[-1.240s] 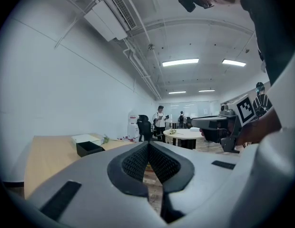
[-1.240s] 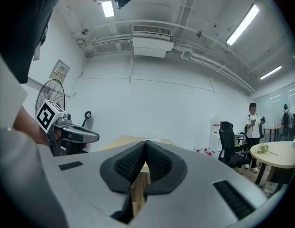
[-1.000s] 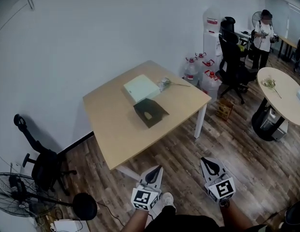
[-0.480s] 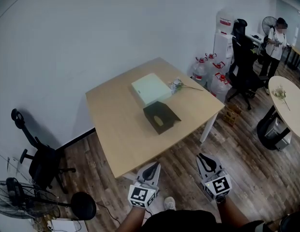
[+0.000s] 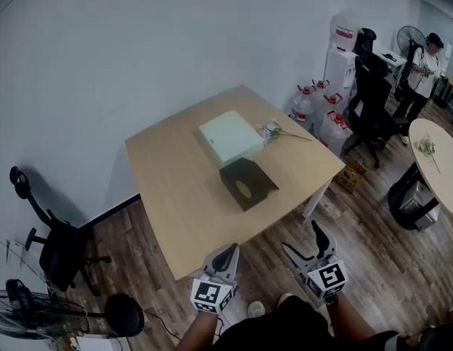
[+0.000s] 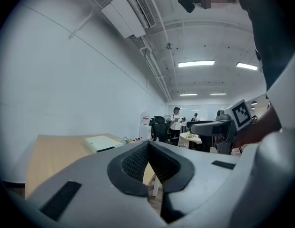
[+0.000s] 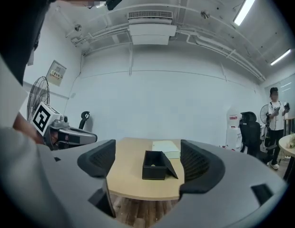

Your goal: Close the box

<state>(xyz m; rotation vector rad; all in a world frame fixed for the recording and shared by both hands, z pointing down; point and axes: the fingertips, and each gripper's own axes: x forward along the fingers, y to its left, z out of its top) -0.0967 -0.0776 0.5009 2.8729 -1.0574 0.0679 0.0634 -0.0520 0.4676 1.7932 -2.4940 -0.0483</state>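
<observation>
The box [image 5: 247, 183] is lying open on the desk [image 5: 168, 196], untouched; the left tongs [image 5: 228, 251] are sitting closed, the right tongs [image 5: 300, 240] have just been opening, both empty.

There is one wooden table [image 5: 175, 196], and on it are one black box [image 5: 247, 183], one pale flat box [image 5: 230, 137] and one flower sprig [image 5: 281, 131]. There are two grippers: left gripper [image 5: 226, 254] and right gripper [image 5: 300, 238]. There are two office chairs: left chair [image 5: 62, 251] and right chair [image 5: 372, 86]. There are two fans: near fan [image 5: 25, 316] and far fan [image 5: 409, 39]. There is also one round table [image 5: 442, 167], one bystander [image 5: 424, 68], and at least three water jugs [image 5: 332, 130].
</observation>
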